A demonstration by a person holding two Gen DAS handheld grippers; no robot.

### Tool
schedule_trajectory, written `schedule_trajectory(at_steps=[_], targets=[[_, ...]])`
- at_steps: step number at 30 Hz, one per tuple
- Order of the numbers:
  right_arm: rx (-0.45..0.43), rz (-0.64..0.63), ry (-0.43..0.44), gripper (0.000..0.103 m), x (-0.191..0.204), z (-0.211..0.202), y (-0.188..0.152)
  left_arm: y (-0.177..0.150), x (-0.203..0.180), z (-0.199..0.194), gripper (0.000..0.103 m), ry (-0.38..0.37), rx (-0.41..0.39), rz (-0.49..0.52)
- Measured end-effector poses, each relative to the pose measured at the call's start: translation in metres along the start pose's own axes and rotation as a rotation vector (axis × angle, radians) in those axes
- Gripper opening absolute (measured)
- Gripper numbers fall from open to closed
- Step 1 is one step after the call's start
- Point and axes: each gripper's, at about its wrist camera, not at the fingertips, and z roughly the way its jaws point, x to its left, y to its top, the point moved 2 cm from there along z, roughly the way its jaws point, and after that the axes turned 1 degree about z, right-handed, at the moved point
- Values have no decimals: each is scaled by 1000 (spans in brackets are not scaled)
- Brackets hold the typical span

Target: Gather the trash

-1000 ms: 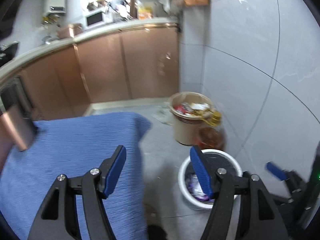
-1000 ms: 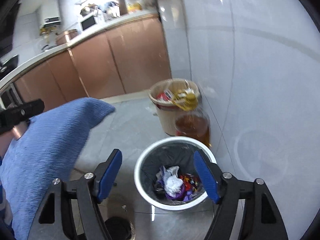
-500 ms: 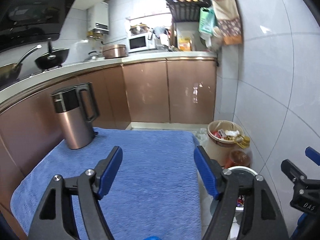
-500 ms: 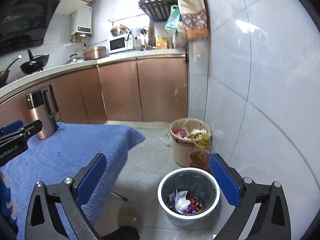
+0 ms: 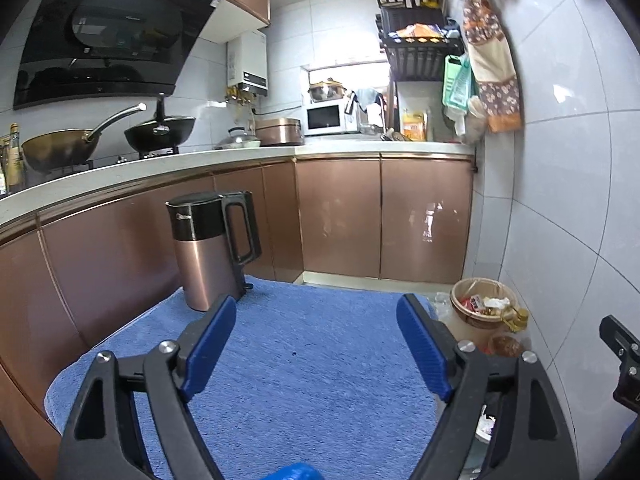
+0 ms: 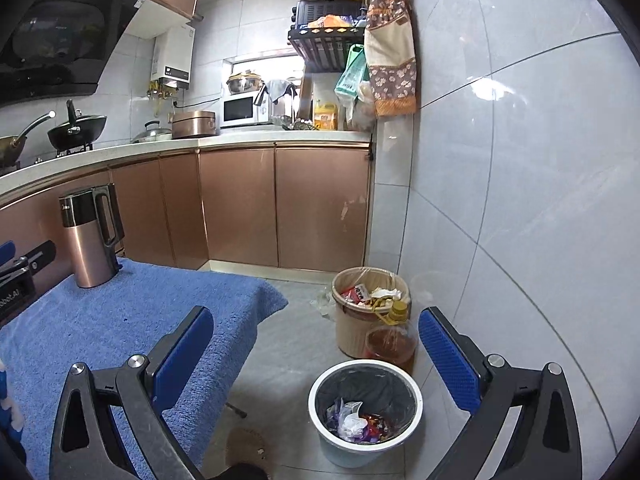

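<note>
A white trash bin [image 6: 366, 376] with a black liner stands on the floor and holds crumpled wrappers [image 6: 354, 424]. My right gripper [image 6: 316, 314] hovers above and in front of it, open wide, with nothing between its blue pads. My left gripper [image 5: 316, 300] hangs over the blue towel-covered table [image 5: 320, 380]. Its jaws are opening and nothing is between them. Its black frame [image 6: 20, 272] shows at the left edge of the right wrist view. No loose trash shows on the blue cloth.
A copper kettle [image 5: 208, 252] stands at the table's far left corner. A full tan bin [image 6: 368, 304] and an oil bottle [image 6: 390, 344] sit by the tiled wall behind the white bin. Copper cabinets line the back and left.
Both views swung up from the floor to nearly level. The left gripper moved from beside the white bin to over the blue table. Both pairs of jaws spread wider. The kettle came into view.
</note>
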Motion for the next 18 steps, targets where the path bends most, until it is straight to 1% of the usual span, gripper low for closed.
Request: schedule_trajectory(at_steps=[4,18], targets=[[-15,11,-17,103,-5,-4,1,1,6,-3,82,21,-7,-4],[-43,20,-26,103,-14,-13,5,-4,15,-7,83,35,-5,-13]])
